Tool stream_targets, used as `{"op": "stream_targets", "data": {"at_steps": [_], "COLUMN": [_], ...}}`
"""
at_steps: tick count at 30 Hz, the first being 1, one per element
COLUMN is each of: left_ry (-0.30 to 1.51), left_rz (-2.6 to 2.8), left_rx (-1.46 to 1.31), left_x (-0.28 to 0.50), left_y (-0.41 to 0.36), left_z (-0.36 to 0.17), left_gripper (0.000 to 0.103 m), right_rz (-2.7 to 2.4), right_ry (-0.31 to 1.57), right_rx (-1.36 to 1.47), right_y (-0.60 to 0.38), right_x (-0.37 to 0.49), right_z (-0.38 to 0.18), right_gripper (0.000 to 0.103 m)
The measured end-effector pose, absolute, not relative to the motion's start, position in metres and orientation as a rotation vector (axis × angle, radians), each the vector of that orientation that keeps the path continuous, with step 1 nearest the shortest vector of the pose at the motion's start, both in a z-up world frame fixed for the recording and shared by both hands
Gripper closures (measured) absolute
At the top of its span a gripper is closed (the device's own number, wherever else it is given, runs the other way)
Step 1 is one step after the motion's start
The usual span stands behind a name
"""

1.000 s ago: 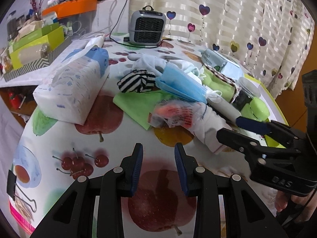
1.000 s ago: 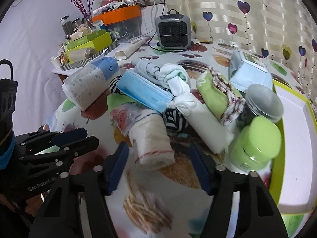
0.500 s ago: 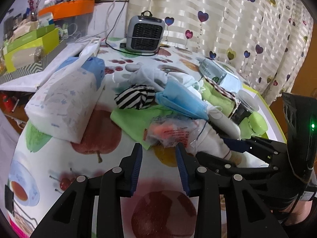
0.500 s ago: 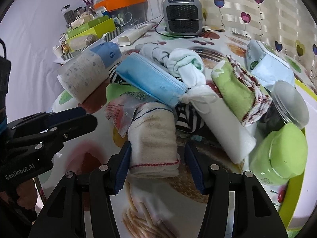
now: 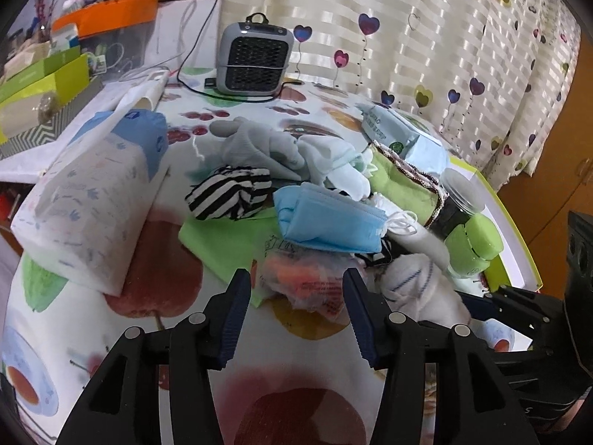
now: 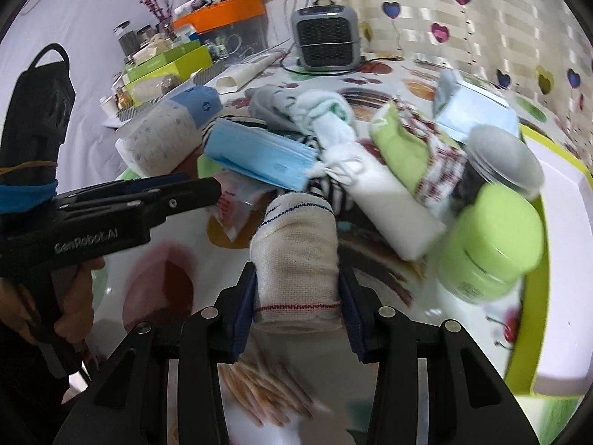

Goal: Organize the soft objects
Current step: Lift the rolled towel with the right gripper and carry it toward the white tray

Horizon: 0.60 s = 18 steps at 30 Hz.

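Rolled cream cloth [image 6: 296, 259], at the near edge of the tabletop [image 5: 111, 333] pile, is now clamped between the right tool [image 6: 298, 306] after its fingers closed in; the left tool [image 5: 296, 304] has spread open around a crinkly plastic packet [image 5: 304, 282], likely next.

Both wrist cameras sit low and close over the table [image 5: 92, 319], facing the same pile of face masks [image 5: 330, 222] [image 6: 259, 155]
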State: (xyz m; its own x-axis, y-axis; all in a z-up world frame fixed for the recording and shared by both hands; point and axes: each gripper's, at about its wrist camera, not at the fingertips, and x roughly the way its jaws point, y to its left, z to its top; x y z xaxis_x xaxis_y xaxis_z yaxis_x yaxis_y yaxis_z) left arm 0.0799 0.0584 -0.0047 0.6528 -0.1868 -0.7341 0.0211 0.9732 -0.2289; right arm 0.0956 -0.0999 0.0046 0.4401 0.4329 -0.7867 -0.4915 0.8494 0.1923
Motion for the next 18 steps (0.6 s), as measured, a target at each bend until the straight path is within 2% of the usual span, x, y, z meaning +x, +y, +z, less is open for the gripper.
{"op": "stream_targets", "data": {"at_steps": [18], "left_ry": [0.865], "left_rz": [-0.109], "left_rx": [-0.093], "left_x": [0.092], "left_y": [0.037], "left_z": [-0.015], "left_gripper": [0.054], "right_rz": [0.579], "right_ry": [0.945], "right_rx": [-0.040], "right_y": [-0.107], "right_x": [0.097], "right_z": [0.006], "right_gripper": [0.059]}}
